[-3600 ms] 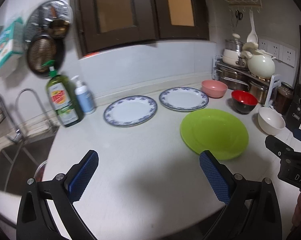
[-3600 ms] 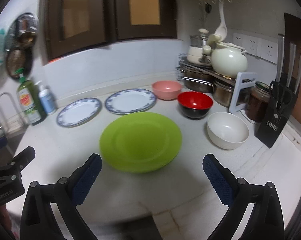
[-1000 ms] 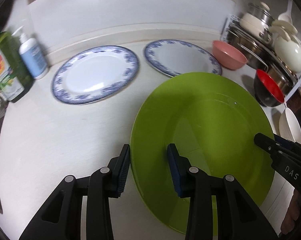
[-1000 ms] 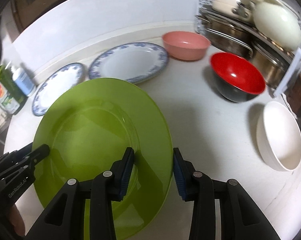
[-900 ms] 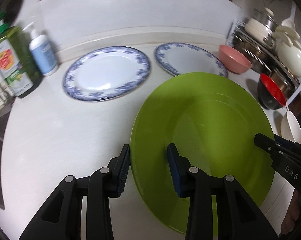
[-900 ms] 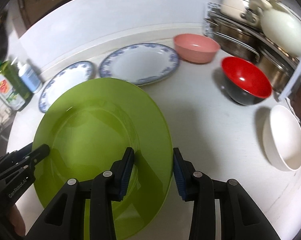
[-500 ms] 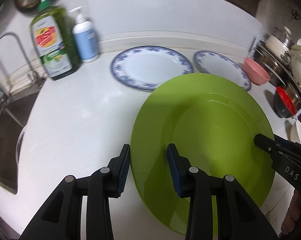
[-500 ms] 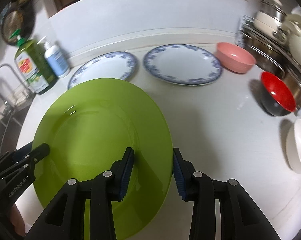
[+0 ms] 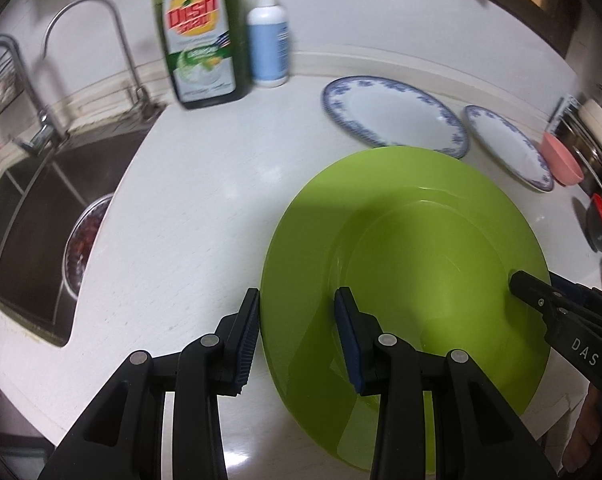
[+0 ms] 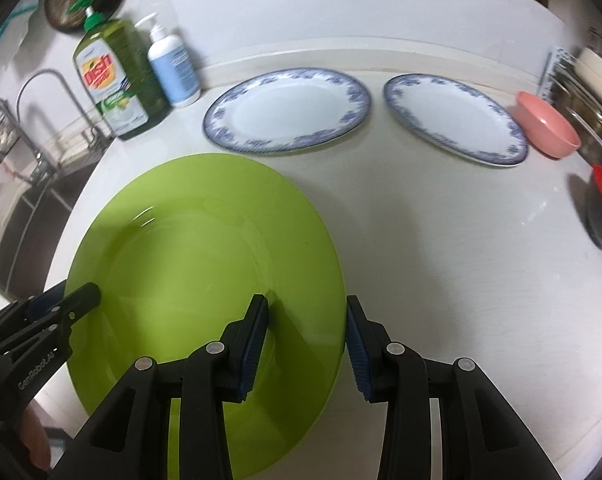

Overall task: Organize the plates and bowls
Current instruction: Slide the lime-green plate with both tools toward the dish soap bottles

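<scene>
Labels: "Dish" on green soap bottle (image 9: pixel 199 36); "DAS" on right gripper (image 10: pixel 305 344), "GenRobot.AI" on left gripper (image 9: pixel 297 332). Both jaws clenched on green plate (image 10: pixel 205 264) rims, plate over desk (image 10: pixel 441 240), near bottle.

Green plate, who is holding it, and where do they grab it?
Both grippers hold the green plate by its rim: the left gripper on its left edge, the right gripper on its right edge.

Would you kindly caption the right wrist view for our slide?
Right gripper and left gripper clamp opposite rims of a green plate, held near two blue-rimmed plates.
</scene>
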The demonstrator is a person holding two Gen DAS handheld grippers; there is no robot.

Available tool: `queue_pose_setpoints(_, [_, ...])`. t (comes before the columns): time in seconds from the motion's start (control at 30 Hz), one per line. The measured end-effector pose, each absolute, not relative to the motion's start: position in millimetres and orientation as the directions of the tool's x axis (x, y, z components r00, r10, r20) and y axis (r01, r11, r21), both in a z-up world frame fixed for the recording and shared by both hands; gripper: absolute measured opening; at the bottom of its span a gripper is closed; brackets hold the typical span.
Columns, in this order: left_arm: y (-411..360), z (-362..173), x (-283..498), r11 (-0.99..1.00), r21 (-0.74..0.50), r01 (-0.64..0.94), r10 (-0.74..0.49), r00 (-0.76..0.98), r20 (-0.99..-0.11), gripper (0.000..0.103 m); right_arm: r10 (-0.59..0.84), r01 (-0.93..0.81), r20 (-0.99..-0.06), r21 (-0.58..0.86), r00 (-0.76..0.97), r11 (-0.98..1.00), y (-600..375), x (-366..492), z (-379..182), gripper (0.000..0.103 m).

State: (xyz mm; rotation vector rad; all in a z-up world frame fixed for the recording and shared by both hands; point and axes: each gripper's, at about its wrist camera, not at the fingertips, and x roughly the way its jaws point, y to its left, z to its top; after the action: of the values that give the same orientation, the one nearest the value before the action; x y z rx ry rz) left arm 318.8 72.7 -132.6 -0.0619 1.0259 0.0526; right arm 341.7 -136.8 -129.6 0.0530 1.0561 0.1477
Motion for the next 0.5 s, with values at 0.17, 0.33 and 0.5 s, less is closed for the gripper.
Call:
queue_pose_setpoints(0.17, [87, -142, 313, 0.994, -0.027, -0.108, 0.030, 0.492, -0.870, 0.037, 0.157, -0.122, -0.878, 0.114, 0.452, 0.986, -120, 342, -139, 0.039])
queue_pose_setpoints(0.33, [95, -150, 309, 0.992, -0.027, -0.124, 0.036, 0.476, -0.879, 0.037, 0.158, -0.133, -0.888, 0.111, 0.432, 0.985, -114, 341, -145, 0.039])
queue_pose_setpoints(0.5, [98, -155, 309, 0.991, -0.026, -0.130, 0.037, 0.464, -0.885, 0.037, 0.156, -0.135, -0.895, 0.108, 0.417, 0.985, -111, 341, -150, 0.039])
